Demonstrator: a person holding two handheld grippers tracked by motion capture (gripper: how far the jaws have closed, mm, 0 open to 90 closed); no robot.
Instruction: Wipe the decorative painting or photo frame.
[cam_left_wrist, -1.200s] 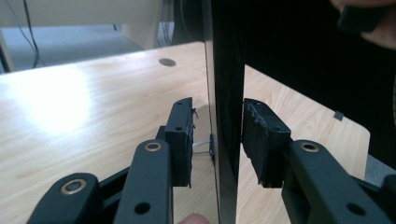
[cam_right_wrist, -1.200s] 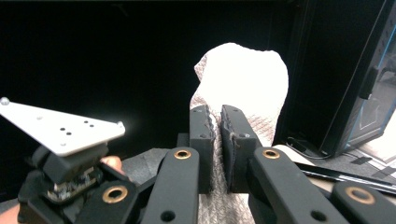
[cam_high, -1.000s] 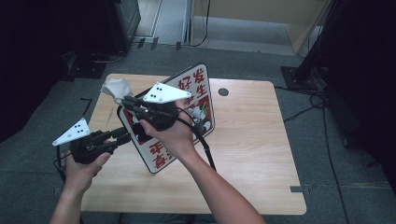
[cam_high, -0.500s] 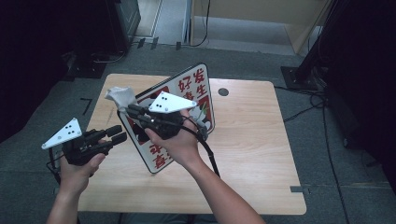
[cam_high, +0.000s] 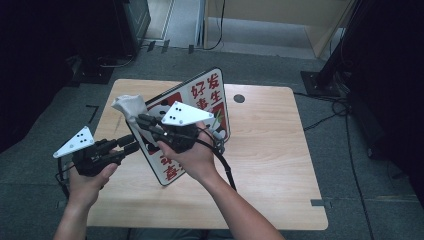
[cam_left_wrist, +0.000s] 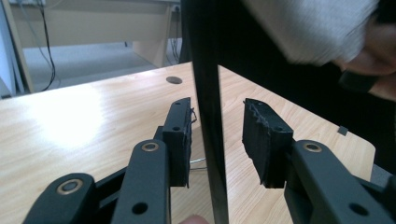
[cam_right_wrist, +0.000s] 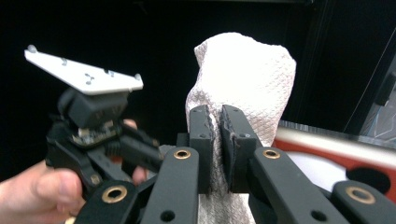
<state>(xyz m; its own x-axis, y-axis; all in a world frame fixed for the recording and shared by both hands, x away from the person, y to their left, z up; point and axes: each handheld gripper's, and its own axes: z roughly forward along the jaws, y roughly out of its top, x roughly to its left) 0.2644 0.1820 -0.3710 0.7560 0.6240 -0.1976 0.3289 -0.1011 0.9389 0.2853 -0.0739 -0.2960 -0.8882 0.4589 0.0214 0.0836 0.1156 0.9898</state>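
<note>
The right gripper (cam_right_wrist: 215, 140) is clamping a crumpled white textured cloth (cam_right_wrist: 243, 79) between its closed jaws and is holding it against the upper left edge of the tilted white-and-red sign board with red characters (cam_high: 200, 107). The left gripper (cam_left_wrist: 217, 140) is standing with its jaws apart on either side of the board's thin dark edge (cam_left_wrist: 208, 116); the pads are not pressing on it, so the board is not yet being gripped on that side.

Progress, as a judgement: the cloth is in hand and at the board, but wiping appears to be at an early stage; most of the printed face is remaining to be covered, and steadying the board is still outstanding.

Clearance: the board is leaning up off the light wooden table (cam_high: 270, 150), with one lower corner near the front edge. Open tabletop is lying to the right of the board. The left gripper (cam_high: 107, 152) is working close to the table's left edge, so room there is limited.
</note>
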